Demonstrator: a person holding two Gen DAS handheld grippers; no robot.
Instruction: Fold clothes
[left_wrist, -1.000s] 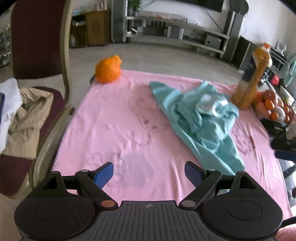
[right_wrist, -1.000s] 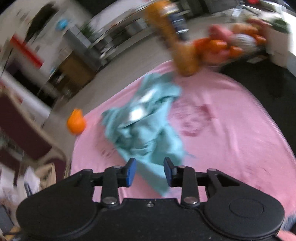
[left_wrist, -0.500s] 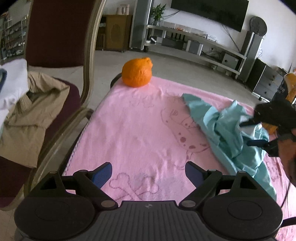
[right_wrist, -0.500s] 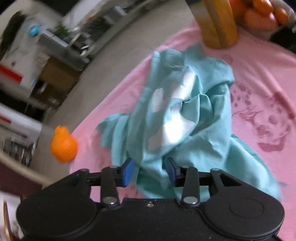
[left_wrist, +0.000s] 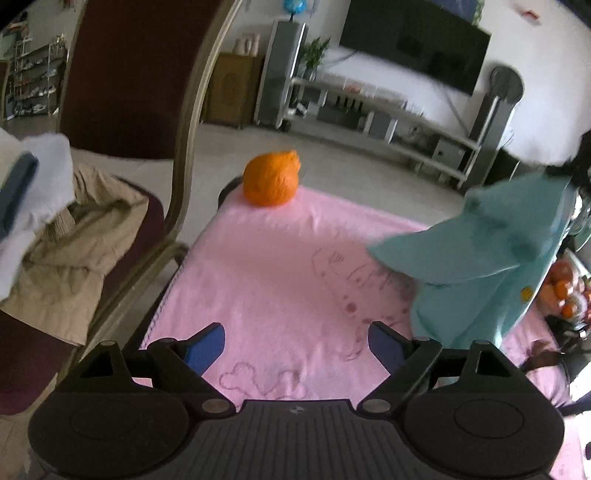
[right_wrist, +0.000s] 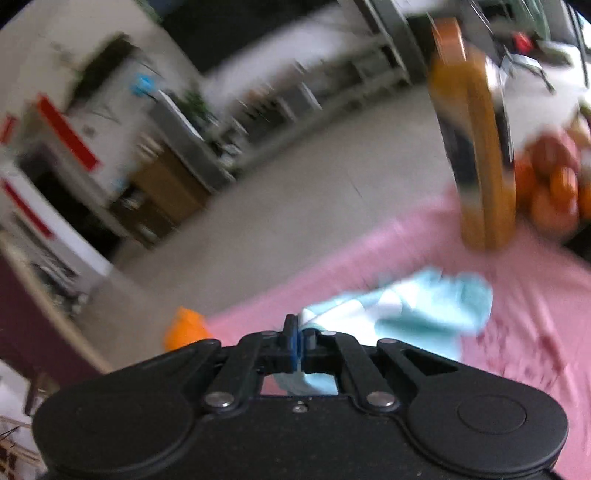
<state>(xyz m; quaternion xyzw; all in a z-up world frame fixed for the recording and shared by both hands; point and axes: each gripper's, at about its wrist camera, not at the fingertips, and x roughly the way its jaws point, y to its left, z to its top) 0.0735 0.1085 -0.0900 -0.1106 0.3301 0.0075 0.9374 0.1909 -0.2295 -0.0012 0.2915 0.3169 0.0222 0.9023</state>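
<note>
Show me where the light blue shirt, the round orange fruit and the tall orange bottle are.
light blue shirt (left_wrist: 491, 254): left wrist view, on the middle of the lifted cloth.
round orange fruit (left_wrist: 271, 179): left wrist view, on its front, at the pink blanket's far edge.
tall orange bottle (right_wrist: 480, 158): right wrist view, on its blurred body.

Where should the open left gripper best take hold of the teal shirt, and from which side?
Probably the shirt's loose corner, which juts out over the pink blanket. The right gripper has just closed on the cloth and holds it up, so this flap hangs free. The left gripper, jaws wide and empty, could come from the blanket's bare side.
</note>
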